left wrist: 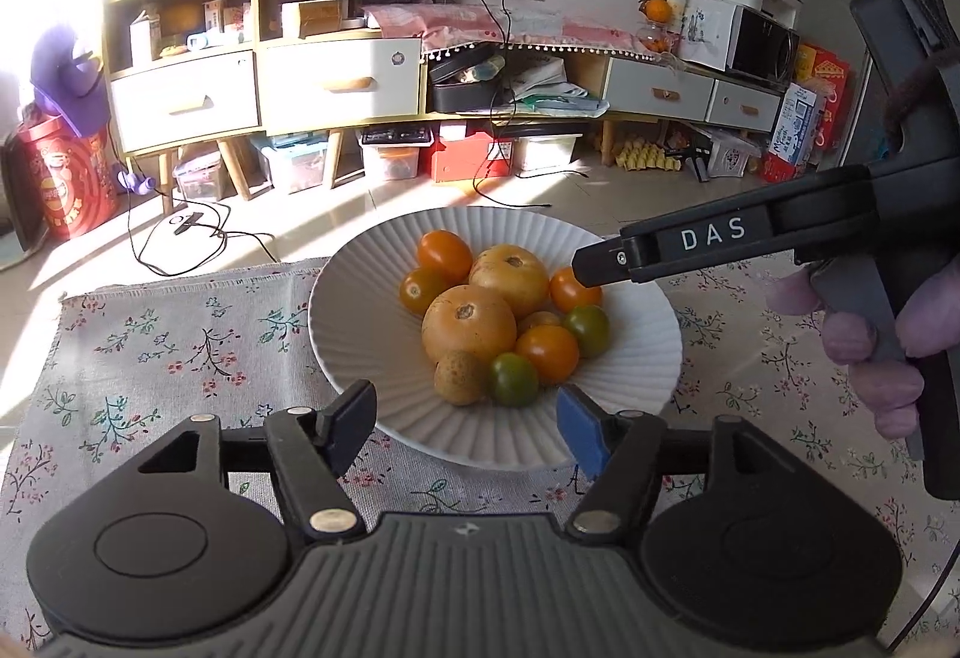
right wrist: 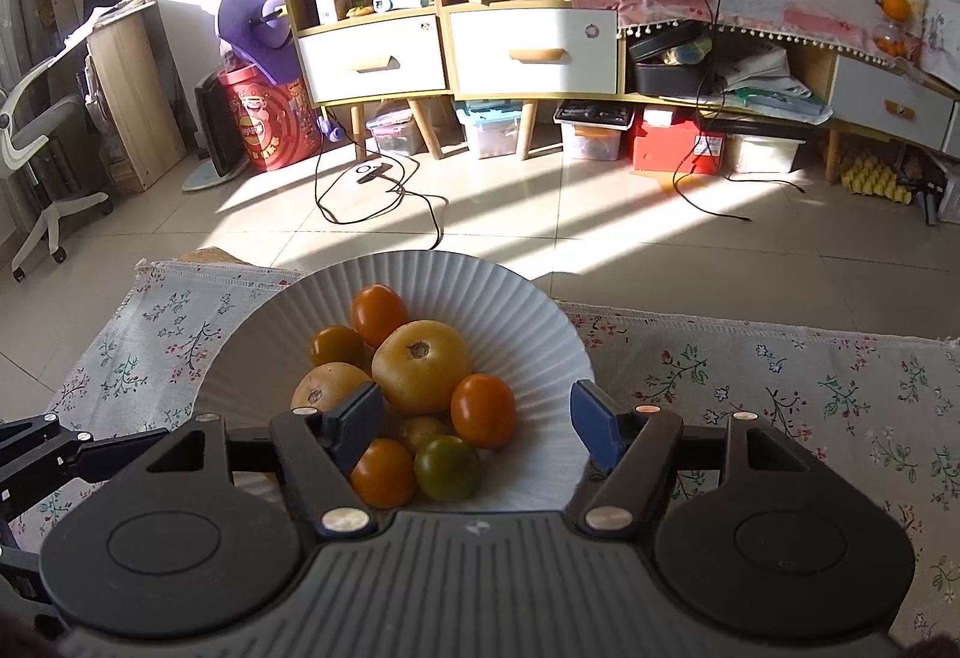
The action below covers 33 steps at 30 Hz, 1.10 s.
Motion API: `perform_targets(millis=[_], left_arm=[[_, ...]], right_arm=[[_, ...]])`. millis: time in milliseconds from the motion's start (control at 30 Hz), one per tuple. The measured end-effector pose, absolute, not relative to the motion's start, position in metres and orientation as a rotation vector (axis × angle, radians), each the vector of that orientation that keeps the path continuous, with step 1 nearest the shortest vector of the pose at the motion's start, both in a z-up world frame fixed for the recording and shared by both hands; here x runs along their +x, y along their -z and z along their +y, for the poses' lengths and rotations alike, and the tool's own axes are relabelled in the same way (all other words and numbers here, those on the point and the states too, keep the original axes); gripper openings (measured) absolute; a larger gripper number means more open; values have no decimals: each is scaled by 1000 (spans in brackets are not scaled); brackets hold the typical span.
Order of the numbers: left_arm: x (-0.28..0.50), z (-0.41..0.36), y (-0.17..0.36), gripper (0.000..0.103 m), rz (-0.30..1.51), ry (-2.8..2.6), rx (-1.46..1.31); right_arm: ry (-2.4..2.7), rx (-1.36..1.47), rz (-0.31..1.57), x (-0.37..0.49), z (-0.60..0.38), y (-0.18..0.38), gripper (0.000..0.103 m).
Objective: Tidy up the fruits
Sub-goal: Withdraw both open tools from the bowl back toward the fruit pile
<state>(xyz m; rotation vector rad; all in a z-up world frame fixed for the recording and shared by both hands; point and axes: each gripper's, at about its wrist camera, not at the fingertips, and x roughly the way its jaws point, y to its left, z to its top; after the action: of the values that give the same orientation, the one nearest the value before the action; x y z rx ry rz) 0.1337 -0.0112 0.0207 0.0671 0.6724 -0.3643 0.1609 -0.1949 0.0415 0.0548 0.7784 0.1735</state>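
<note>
On the floral tablecloth (left wrist: 180,346), close to its far edge, sits a white ribbed plate (left wrist: 360,310) heaped with fruit. Two large yellow-orange tomatoes (left wrist: 469,325) fill the middle of the pile, touching each other. Around them lie smaller orange cherry tomatoes (left wrist: 444,254), one at the far side, one at the left and others at the right and near side, along with two green-tinged ones (left wrist: 512,379) and a tan longan (left wrist: 461,377) at the near edge of the heap. The left gripper (left wrist: 465,415) hangs over the plate's near rim, fingers spread wide, holding nothing. The right gripper (right wrist: 477,418) is above the plate from its right side, jaws likewise wide apart and empty, its tip near an orange tomato
</note>
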Motion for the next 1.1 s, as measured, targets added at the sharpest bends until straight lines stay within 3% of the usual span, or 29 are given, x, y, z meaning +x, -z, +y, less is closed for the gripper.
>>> perform_targets(millis=[200, 1100], left_arm=[[122, -5, -27, 74, 668, 354, 50], [76, 10, -25, 90, 751, 331, 78]], right_arm=[[-174, 68, 775, 146, -194, -47, 74], [-149, 39, 809, 78, -189, -43, 89]])
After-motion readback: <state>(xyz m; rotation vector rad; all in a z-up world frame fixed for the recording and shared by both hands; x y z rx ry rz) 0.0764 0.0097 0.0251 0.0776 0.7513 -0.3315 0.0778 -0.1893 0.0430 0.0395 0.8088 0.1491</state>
